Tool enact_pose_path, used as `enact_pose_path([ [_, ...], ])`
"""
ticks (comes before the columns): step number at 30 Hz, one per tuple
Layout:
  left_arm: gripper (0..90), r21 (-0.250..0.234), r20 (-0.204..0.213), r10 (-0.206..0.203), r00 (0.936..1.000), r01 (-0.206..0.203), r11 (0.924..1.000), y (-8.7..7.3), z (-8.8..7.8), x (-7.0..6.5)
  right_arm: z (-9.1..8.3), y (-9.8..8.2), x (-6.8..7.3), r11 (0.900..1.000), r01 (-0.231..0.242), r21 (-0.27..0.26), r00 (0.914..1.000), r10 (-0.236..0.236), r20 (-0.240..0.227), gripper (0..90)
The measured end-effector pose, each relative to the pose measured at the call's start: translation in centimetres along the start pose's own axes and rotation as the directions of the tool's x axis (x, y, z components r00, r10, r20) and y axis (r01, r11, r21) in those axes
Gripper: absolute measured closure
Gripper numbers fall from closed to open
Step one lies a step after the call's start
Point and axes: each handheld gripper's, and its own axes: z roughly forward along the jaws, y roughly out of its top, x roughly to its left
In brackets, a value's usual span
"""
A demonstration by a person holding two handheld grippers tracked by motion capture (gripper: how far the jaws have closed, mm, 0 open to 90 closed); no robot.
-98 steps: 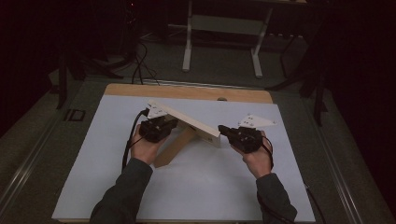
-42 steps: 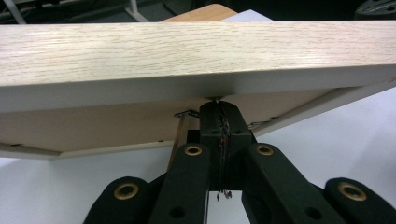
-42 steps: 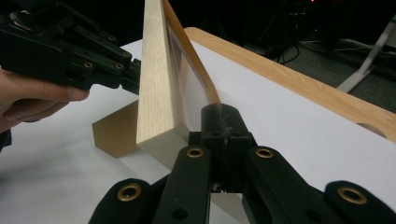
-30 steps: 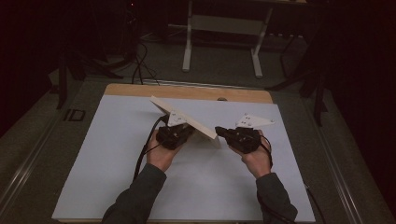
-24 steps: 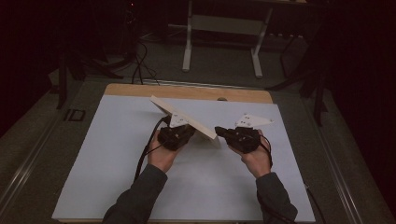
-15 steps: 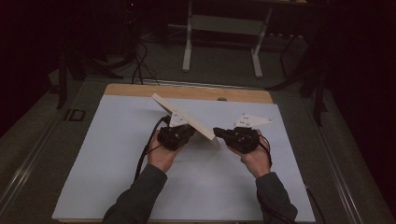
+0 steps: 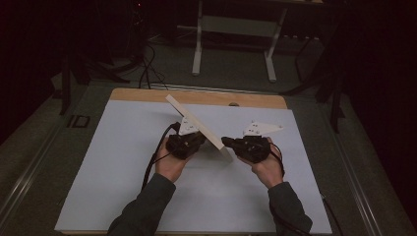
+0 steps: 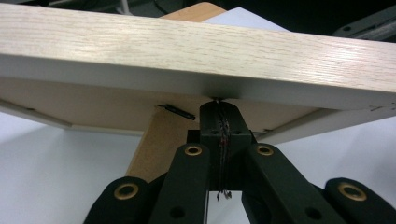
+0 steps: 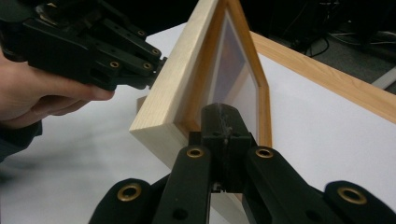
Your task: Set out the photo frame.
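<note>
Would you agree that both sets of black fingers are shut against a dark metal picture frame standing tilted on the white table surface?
Not quite: the frame is light wood, not dark metal. The right gripper view shows the pale wooden picture frame with its grain, and the left gripper and right gripper are indeed shut against it as it stands tilted on the white table surface.

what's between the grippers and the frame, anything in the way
Nothing visible. The left gripper sits with shut jaws at the frame's back edge, the right gripper at its near front corner, both right against the wood.
</note>
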Motion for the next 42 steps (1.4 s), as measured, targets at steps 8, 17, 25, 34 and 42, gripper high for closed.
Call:
enact_pose_path([
  [8, 90.0, -0.002, 0.009, 0.004, 1.0, -0.004, 1.0, 0.0, 0.0, 0.1, 0.2, 0.1, 0.5, 1.0, 0.029, 0.005, 0.9991, -0.029, -0.03, 90.0],
  [17, 90.0, -0.01, 0.032, 0.032, 0.999, -0.031, 0.9995, -0.1, -0.6, -0.6, 0.2, 0.1, 0.6, 1.0, 0.031, 0.006, 0.999, -0.03, -0.032, 90.0],
  [25, 90.0, -0.015, 0.054, 0.036, 0.9979, -0.036, 0.9993, -0.1, -0.5, -0.2, 0.2, 0.1, 0.6, 0.999, 0.034, 0.01, 0.999, -0.033, -0.031, 90.0],
  [34, 90.0, -0.013, 0.058, 0.024, 0.9981, -0.023, 0.9997, -0.1, -0.3, 0.3, 0.4, 0.3, 0.9, 0.999, 0.052, 0.017, 0.9976, -0.051, -0.046, 90.0],
  [42, 90.0, -0.006, 0.054, 0.01, 0.9985, -0.009, 0.9999, 0.0, 0.0, 0.8, 0.6, -0.2, 0.5, 0.998, 0.045, 0.034, 0.9975, -0.043, -0.057, 90.0],
])
